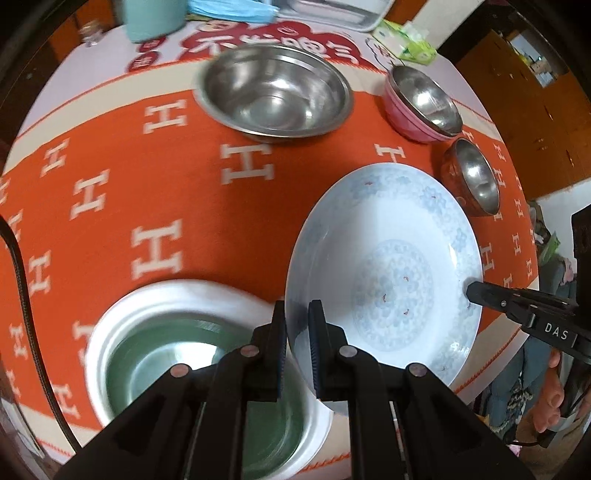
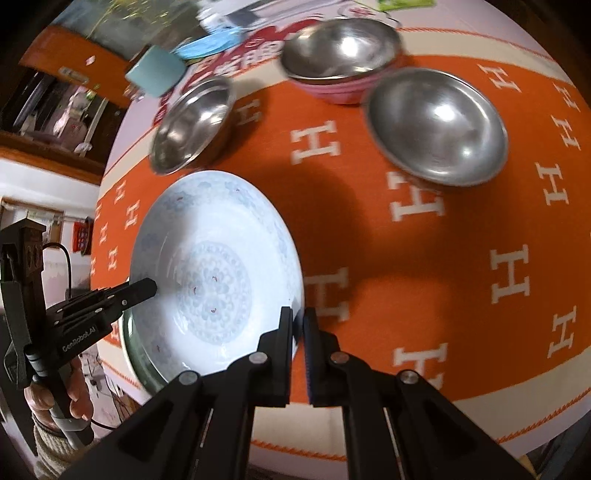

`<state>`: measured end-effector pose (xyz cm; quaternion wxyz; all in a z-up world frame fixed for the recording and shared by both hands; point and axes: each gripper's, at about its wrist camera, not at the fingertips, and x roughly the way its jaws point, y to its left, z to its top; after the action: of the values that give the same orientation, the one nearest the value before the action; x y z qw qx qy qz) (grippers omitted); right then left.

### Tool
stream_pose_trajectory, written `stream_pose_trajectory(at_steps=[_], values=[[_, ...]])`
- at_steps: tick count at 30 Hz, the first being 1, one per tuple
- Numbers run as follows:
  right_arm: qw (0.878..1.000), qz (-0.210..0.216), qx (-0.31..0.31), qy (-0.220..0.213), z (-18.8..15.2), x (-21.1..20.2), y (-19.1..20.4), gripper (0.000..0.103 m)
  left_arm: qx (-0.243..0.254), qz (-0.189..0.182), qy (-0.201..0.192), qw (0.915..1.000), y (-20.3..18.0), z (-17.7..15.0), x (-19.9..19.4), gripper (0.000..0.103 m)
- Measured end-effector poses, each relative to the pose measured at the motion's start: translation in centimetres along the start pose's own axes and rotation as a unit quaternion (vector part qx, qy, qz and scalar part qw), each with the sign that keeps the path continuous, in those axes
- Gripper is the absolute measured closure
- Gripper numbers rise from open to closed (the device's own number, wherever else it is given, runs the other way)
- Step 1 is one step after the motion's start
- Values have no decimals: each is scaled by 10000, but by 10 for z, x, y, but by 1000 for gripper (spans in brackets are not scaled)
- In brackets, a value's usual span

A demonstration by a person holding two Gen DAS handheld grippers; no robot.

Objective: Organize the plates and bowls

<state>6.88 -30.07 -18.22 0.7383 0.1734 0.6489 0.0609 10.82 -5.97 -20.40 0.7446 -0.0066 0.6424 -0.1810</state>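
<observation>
A white plate with a pale blue flower pattern (image 1: 388, 266) hangs above the table, held at opposite rims by both grippers. My left gripper (image 1: 297, 310) is shut on its near rim, and my right gripper (image 1: 474, 291) bites the far right rim. In the right wrist view the same plate (image 2: 214, 273) has my right gripper (image 2: 298, 314) shut on its right rim and the left gripper (image 2: 149, 286) clamped on the left rim. A green dish with a white rim (image 1: 184, 354) sits on the cloth below and left of it, and peeks out under the plate (image 2: 127, 336).
On the orange H-patterned tablecloth (image 1: 147, 184) stand a large steel bowl (image 1: 275, 96), a pink bowl with a steel bowl nested in it (image 1: 421, 107) and a small steel bowl (image 1: 472, 177). A teal cup (image 1: 153, 18), tissue pack (image 1: 406, 40) and metal tray (image 1: 332, 11) line the far edge.
</observation>
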Motion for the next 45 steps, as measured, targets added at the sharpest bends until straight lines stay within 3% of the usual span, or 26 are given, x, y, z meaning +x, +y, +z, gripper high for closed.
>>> stream_pose_trajectory(at_steps=[9, 21, 30, 36, 45], values=[[9961, 180, -847, 159, -15, 4, 76, 98, -601, 326, -278, 9973, 67, -65, -54, 93], [9835, 74, -1654, 726, -42, 60, 144, 98, -1395, 622, -74, 9882, 127, -125, -36, 91], [9810, 2, -1706, 922, -49, 83, 152, 98, -1453, 682, 64, 9870, 145, -131, -16, 90], [9819, -33, -1656, 914, -47, 87, 149, 98, -1197, 988, 71, 9879, 138, -124, -10, 91], [9801, -84, -1703, 1014, -51, 95, 147, 97, -1165, 1004, 52, 9881, 132, -124, -14, 91]])
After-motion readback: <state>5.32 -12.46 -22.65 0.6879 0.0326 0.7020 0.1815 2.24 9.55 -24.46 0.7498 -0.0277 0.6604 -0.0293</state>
